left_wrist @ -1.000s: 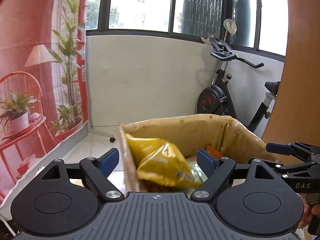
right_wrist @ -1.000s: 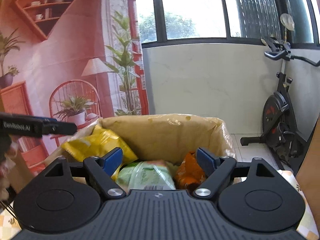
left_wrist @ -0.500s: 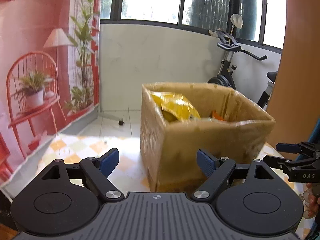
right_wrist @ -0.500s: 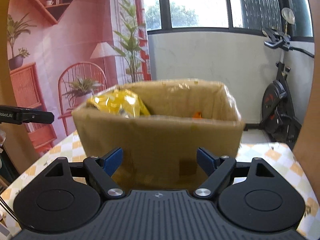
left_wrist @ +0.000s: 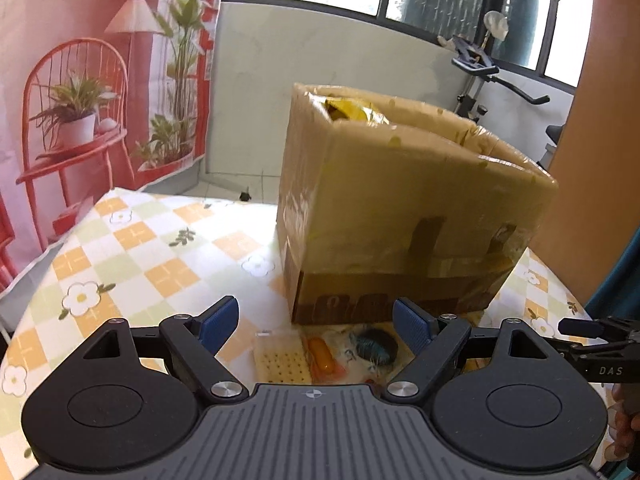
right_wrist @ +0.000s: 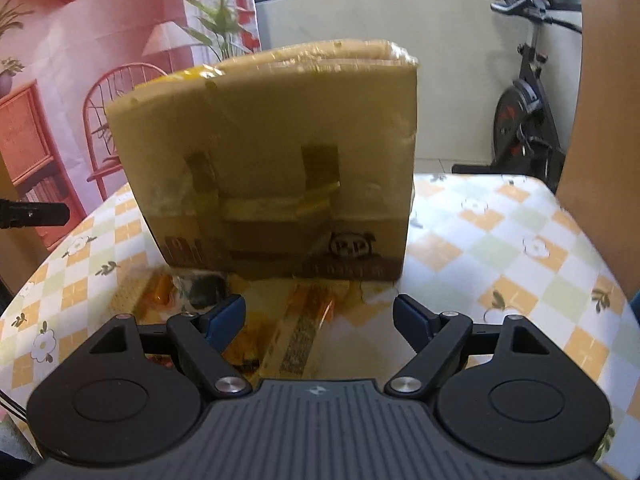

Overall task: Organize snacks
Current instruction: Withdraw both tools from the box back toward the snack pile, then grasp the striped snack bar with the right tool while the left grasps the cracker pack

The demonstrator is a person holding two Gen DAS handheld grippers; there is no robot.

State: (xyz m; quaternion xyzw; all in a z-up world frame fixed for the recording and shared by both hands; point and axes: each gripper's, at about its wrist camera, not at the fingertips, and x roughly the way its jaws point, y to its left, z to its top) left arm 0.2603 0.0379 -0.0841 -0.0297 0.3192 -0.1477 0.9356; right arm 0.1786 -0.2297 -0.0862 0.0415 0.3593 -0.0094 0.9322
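Observation:
A taped cardboard box (left_wrist: pixel 400 216) (right_wrist: pixel 276 160) stands on the checked tablecloth (left_wrist: pixel 132 248). A yellow snack bag (left_wrist: pixel 352 112) pokes above its rim. In front of the box lie flat snack packets: a cracker pack (left_wrist: pixel 284 362) and an orange-and-dark packet (left_wrist: pixel 352 350) in the left wrist view, an orange-labelled packet (right_wrist: pixel 308 324) in the right wrist view. My left gripper (left_wrist: pixel 316 324) hangs open just above the cracker pack, holding nothing. My right gripper (right_wrist: pixel 320 316) is open over its packet, also holding nothing.
The right gripper's arm (left_wrist: pixel 600 344) shows at the right edge of the left view. An exercise bike (right_wrist: pixel 524 120) stands behind the table. A red printed backdrop (left_wrist: pixel 80 80) hangs on the left. The table's edge (right_wrist: pixel 600 248) curves off to the right.
Both grippers have dropped from above the box's open top and backed off to low in front of it. The box's inside has gone out of sight; packets on the table have come into view.

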